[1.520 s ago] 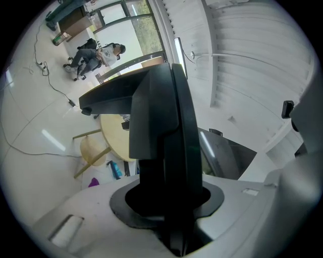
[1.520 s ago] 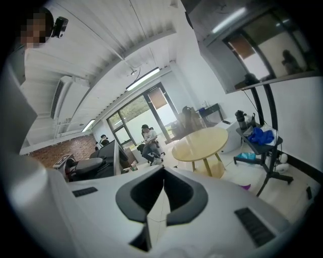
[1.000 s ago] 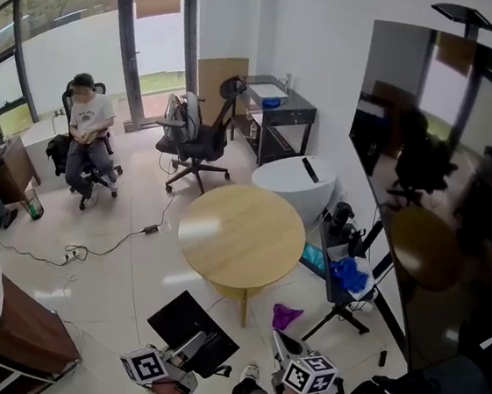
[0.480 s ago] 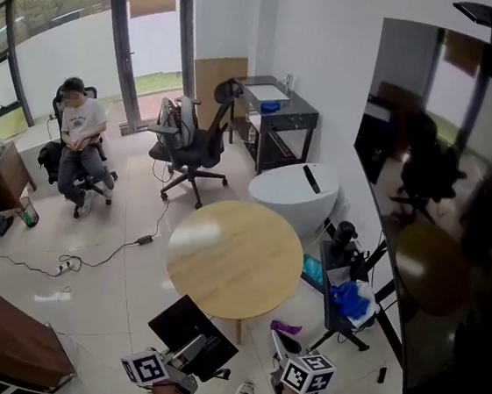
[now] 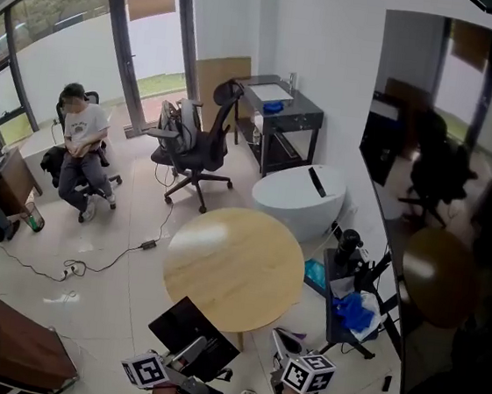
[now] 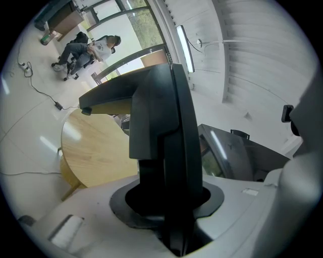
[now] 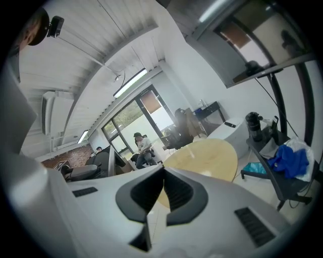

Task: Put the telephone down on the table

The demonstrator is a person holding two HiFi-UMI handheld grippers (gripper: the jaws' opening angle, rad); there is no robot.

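1. Both grippers had closed on the round wooden table (image 5: pixel 233 268). Compared with the earlier head views, its top sat lower in the picture and nearer to them.
2. The left gripper (image 5: pixel 188 353) was clamped on the telephone (image 5: pixel 194 329), a flat black device. In the left gripper view it stood edge-on between the jaws, and the hold looked the same as in the earlier views.
3. The right gripper (image 5: pixel 283 344) rode just beside the left, its jaws pressed together with nothing between them.
4. The telephone was held in the air at the table's near edge and touched nothing but the jaws. Its far corner overlapped the rim in the head view, but whether it was truly above the wood could not be told.
5. By my judgement the approach was nearly over. What remained was to carry the telephone over the bare top, lower it until it rested there, then let go. Held at an angle, it might tip or slide on release.
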